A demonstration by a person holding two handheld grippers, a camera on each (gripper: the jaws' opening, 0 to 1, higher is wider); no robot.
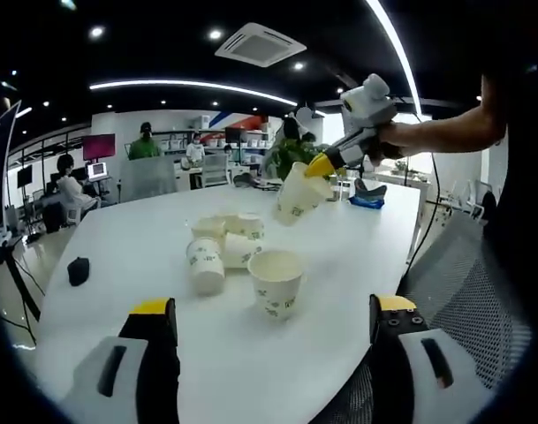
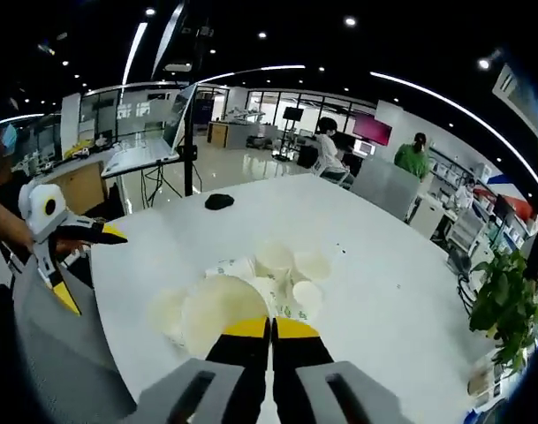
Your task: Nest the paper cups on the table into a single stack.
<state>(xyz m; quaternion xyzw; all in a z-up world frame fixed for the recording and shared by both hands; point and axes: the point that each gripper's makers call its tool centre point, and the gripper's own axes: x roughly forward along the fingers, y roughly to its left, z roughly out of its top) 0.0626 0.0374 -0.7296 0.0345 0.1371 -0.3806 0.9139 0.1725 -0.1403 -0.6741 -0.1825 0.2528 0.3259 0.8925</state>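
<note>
Grey gripper (image 1: 273, 331), yellow-tipped black jaws

Right gripper (image 1: 320, 165) holds a paper cup (image 1: 299, 193) above the table (image 1: 357, 256).

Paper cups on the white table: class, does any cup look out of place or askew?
Yes. Among the cluster of upright cups, one cup lies tipped on its side behind the nearest upright cup. Another cup hangs tilted above the table, pinched at its rim by the right gripper.
</note>
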